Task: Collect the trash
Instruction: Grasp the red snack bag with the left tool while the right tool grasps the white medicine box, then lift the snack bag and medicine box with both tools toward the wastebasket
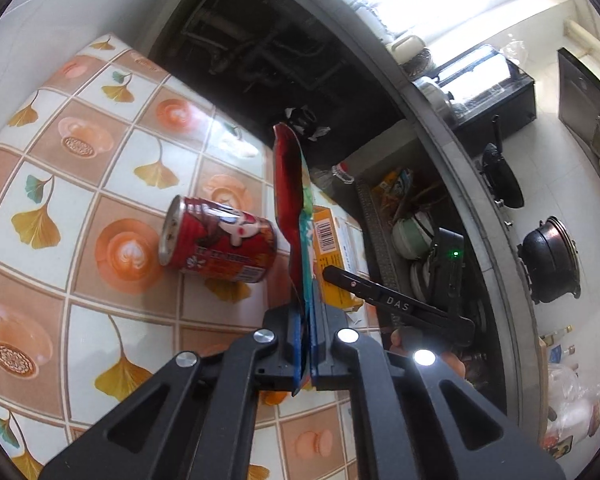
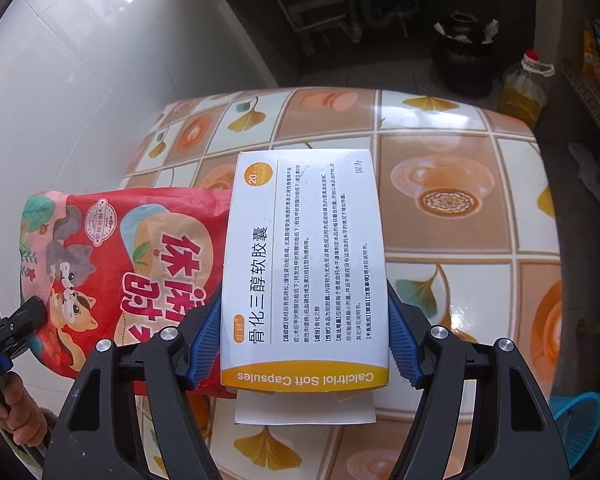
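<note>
Wrapper (image 1: 290, 200) pinched edge-on, left gripper (image 1: 306, 344) | box (image 2: 304, 264) clamped, right gripper (image 2: 305, 344), flap hidden

A home kitchen. A stone counter (image 1: 432, 120) carries a wok (image 1: 502, 176) and a black pot (image 1: 550, 258) at 3 o'clock; stacked bowls (image 1: 414, 240) sit beneath it. Drain pipes (image 2: 364, 4), a dark jar (image 2: 462, 52) and an oil bottle (image 2: 524, 88) stand at 1 o'clock beyond the tile-patterned surface (image 2: 460, 200).
</note>
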The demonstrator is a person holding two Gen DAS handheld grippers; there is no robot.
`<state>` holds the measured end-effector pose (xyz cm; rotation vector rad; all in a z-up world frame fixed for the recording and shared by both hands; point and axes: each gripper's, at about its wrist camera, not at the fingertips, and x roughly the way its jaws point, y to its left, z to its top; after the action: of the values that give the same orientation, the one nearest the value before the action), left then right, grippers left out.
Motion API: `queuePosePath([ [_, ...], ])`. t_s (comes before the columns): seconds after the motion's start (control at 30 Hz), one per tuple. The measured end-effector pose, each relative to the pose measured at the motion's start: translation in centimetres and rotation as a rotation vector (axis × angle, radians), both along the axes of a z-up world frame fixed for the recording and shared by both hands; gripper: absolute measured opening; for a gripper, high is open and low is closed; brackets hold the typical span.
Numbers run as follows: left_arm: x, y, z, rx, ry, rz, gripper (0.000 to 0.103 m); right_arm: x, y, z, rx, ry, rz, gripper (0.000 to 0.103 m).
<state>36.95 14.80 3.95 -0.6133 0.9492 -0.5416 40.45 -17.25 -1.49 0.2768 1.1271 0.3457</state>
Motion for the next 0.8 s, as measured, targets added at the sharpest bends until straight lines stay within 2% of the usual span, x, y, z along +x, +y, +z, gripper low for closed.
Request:
queuePosePath([
  [0.4, -4.6, -1.6, 3.6, -0.108, -0.085, -0.042, 0.001, -6.9, -4.1, 5.0, 0.085, -0.091, -0.061, 0.067],
  [0.57, -7.3, -2.2, 5.1, -0.121, -0.117, -0.064, 0.001, -11.1, -5.5, 6.7, 0.103, -0.127, -0.072, 0.067],
  [0.8, -11.8, -3.1, 6.6, -0.125, -0.159, -0.101, 0.001, -17.7, -7.1, 7.7, 0.108, -0.139, -0.102, 0.067],
])
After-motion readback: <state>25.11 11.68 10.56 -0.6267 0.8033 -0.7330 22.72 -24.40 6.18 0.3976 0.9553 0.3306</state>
